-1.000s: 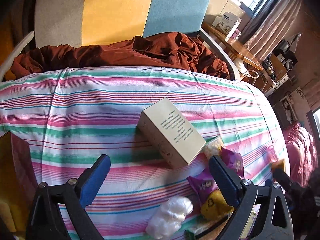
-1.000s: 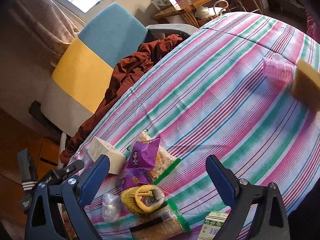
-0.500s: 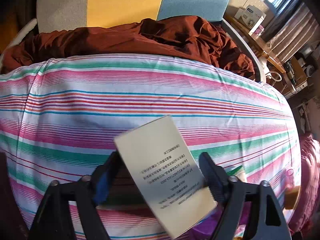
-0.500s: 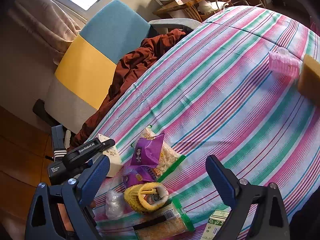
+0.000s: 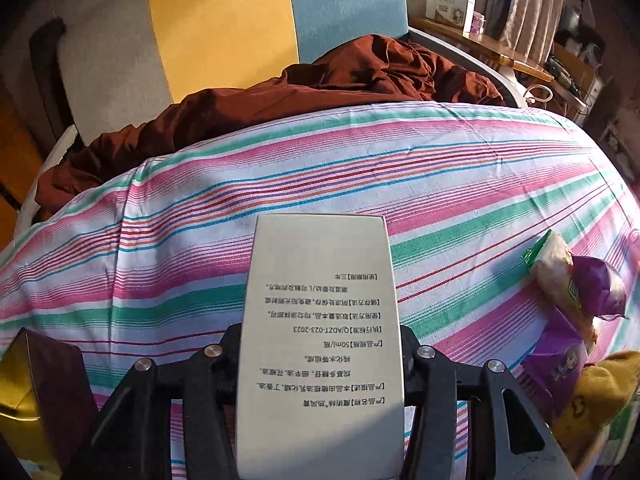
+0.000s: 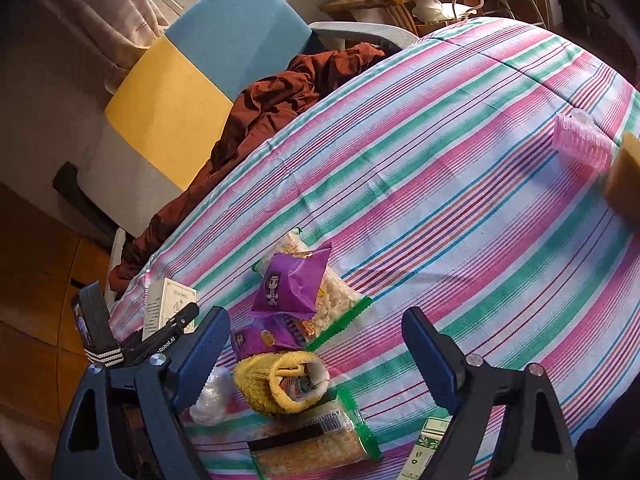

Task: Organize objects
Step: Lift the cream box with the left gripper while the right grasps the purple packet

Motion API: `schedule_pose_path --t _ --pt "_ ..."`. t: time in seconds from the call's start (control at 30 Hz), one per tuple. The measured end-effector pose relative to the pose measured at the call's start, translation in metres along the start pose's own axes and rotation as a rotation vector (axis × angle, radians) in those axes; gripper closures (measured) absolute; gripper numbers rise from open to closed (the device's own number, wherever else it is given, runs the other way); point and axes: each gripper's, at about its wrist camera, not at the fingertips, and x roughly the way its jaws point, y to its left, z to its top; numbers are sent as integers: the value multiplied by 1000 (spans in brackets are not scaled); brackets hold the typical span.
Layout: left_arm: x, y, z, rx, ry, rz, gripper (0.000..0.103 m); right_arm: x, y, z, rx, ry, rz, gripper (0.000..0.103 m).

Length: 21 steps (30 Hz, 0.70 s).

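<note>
My left gripper is shut on a cream box with printed text and holds it above the striped tablecloth. The box and left gripper also show in the right wrist view at the table's left edge. My right gripper is open and empty above a pile: purple snack packets, a yellow knitted pouch, a clear bag of puffed snacks and a white plastic wad.
A pink hair roller and a tan block lie at the right edge. A barcode snack pack and a green carton lie near me. A brown cloth drapes a chair behind the table.
My left gripper closed on the cream box and lifted it off the table, turning it end-on. My right gripper stayed open and shifted slightly over the pile.
</note>
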Motion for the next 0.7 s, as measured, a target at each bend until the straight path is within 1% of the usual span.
schedule_pose_path --t 0.17,0.27,0.37,0.5,0.57,0.63,0.67,0.7 --pt "0 -1 -6 3 -46 -7 52 8 6 -1 -45 23 -44 16" --pt "-1 -1 -8 -1 -61 -8 51 12 9 -2 -62 37 -68 17" --pt "1 -3 -7 1 -70 -11 50 16 8 -2 -50 49 -84 17" --pt "0 -3 -8 0 -73 -16 49 19 15 10 -40 33 -96 17" --pt "0 -2 -9 0 -75 -19 49 28 22 18 -55 27 -130 17" --pt "-1 -2 -9 0 -79 -22 49 45 26 24 -60 47 -145 17" --pt "-1 -2 -10 0 -80 -23 48 54 28 26 -64 62 -150 18" --pt "-1 -2 -10 -1 -82 -24 48 63 30 27 -77 79 -160 23"
